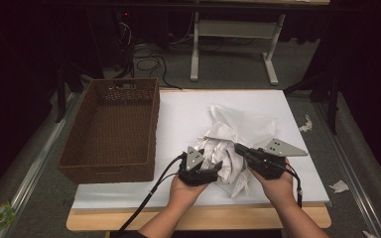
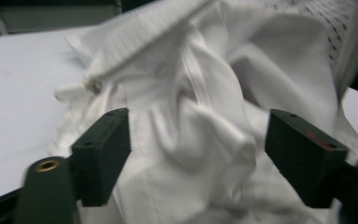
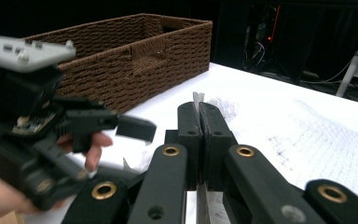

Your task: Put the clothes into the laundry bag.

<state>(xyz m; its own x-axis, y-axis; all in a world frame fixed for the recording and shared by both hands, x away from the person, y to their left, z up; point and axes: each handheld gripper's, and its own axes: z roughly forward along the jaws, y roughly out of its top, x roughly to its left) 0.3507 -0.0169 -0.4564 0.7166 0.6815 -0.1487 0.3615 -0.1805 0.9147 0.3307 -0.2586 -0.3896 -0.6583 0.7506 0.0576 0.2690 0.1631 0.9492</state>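
Jaws of the left gripper [image 1: 217, 165] stood apart around the white garment [image 2: 200, 140]; the right gripper [image 3: 199, 122] (nearer the basket [image 3: 135, 65]) pinched its edge.

1. High view: above the person's side, facing forward and down over the worktop [image 1: 188, 111].
2. Left gripper view: close on the white garment [image 2: 205, 135].
3. Right gripper view: low, facing the basket [image 3: 135, 56], shared with the high view.

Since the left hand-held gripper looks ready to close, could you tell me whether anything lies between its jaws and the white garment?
Nothing visible does: the left hand-held gripper stands open, with the crumpled white garment directly between its jaws.
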